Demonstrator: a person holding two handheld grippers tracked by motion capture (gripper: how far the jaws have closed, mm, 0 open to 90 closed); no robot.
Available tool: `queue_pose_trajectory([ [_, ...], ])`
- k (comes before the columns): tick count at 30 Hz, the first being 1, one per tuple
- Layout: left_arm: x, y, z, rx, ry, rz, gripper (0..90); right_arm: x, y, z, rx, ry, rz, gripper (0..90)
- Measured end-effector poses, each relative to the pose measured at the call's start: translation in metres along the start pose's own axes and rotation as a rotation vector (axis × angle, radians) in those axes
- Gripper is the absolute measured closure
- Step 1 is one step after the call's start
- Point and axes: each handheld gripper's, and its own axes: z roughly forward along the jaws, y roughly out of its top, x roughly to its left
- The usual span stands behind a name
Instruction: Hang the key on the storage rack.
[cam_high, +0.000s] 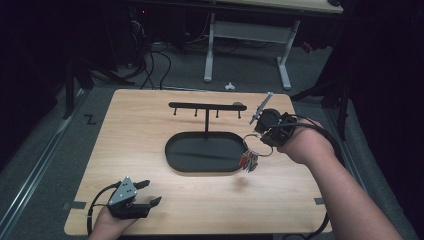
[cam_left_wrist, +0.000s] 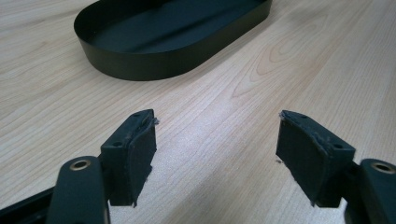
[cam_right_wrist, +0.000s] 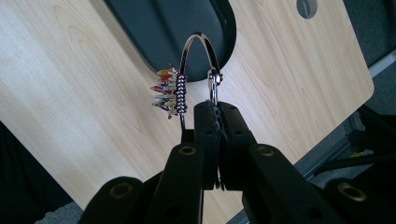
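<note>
While pinched btwn R gripper fingers, key ring dangles

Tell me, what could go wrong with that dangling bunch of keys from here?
The right gripper pinches the metal ring at one thin spot, so it might slip out. The coloured keys swing freely beside the black tray and could knock its rim. The rack's hooks are small, so the ring could miss them and fall. The left gripper rests open, too far away to catch anything.
</note>
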Motion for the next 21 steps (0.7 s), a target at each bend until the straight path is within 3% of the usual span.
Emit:
queue_pose_trajectory([
  [21,0.001,-0.002,-0.003,-0.001,0.006,-0.007,28.9,-0.011,0.021,0.005,0.011,0.003,-0.001,87.9],
])
